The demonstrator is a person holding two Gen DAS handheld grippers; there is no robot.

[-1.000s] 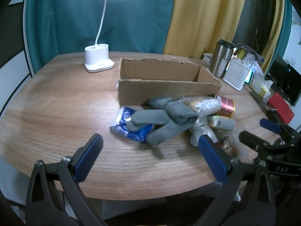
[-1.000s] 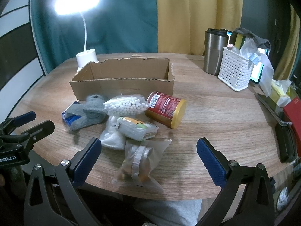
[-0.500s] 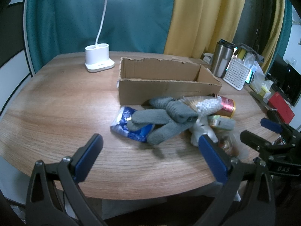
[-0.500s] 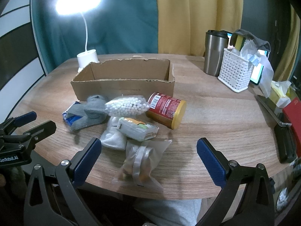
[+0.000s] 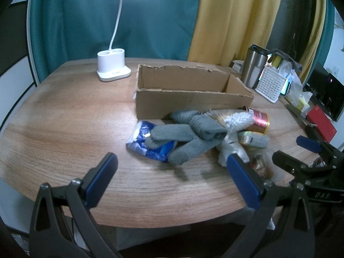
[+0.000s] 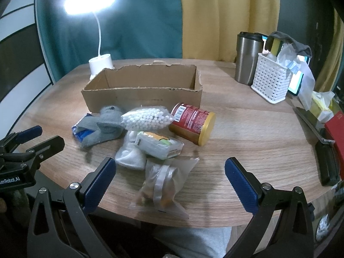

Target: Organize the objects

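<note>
Torn corrugated cardboard box (image 6: 142, 90); knit gloves (image 6: 103, 126); cylindrical can (image 6: 192, 123).

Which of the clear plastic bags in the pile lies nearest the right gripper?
The frosted zip bag of brownish bits, at the pile's near edge between the right gripper's open fingers; the cotton swab bag lies farther back.

Both wrist cameras are sitting low at the table's (image 5: 64, 111) near edge, looking far across it. Left view is facing from the left, right view from the right; both are sharing the cardboard box (image 5: 189, 99) (image 6: 142, 96) and clutter.
</note>
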